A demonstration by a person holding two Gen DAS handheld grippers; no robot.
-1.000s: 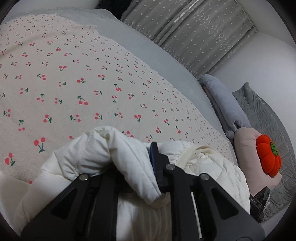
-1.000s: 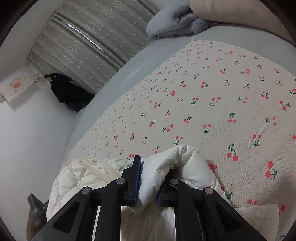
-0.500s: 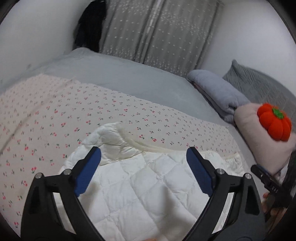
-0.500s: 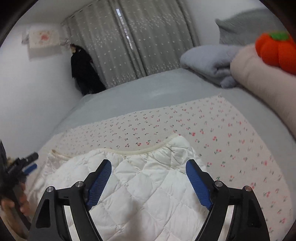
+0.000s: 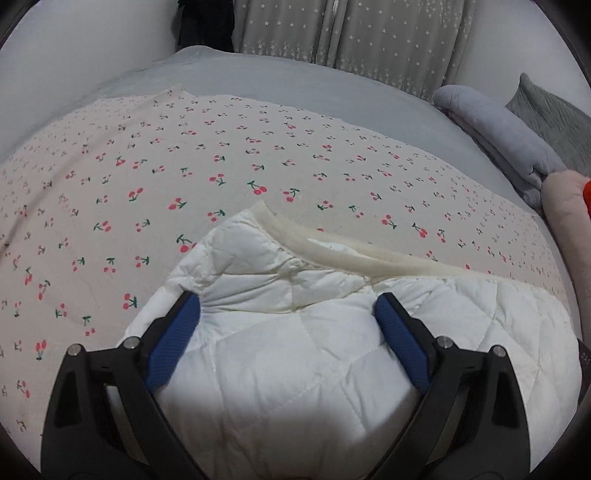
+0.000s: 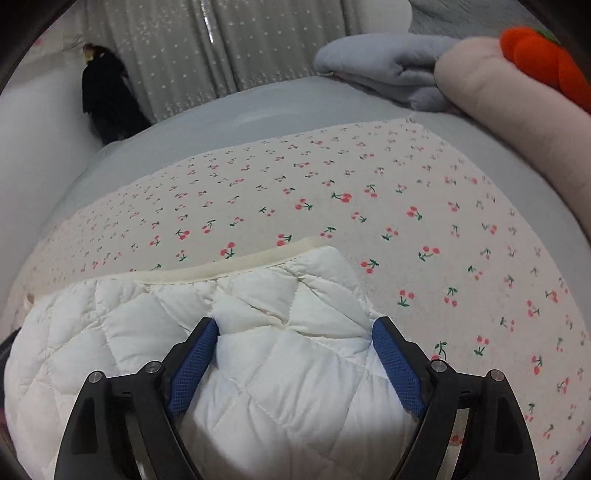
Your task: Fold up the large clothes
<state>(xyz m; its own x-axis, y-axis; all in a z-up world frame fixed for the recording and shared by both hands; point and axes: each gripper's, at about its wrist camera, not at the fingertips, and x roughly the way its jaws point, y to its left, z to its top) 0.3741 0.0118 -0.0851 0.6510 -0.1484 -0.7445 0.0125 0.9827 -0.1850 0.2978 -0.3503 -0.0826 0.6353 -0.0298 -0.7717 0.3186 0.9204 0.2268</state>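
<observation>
A white quilted jacket (image 5: 303,332) lies folded on the cherry-print blanket (image 5: 221,166), with a cream ribbed hem along its far edge. My left gripper (image 5: 288,306) is open, its blue pads pressing down on either side of the jacket's left part. The jacket also shows in the right wrist view (image 6: 258,332). My right gripper (image 6: 293,328) is open too, its pads straddling the jacket's right corner on the blanket (image 6: 406,206).
A folded grey blanket (image 5: 498,136), a pink pillow (image 6: 517,122) and an orange plush pumpkin (image 6: 543,55) lie at the right end of the bed. Grey curtains (image 5: 351,33) hang behind. A dark garment (image 6: 107,99) hangs at the far left wall.
Both grippers let go of the jacket folds they were clamping and opened wide. They lifted away, then came back down low onto the laid-out jacket.
</observation>
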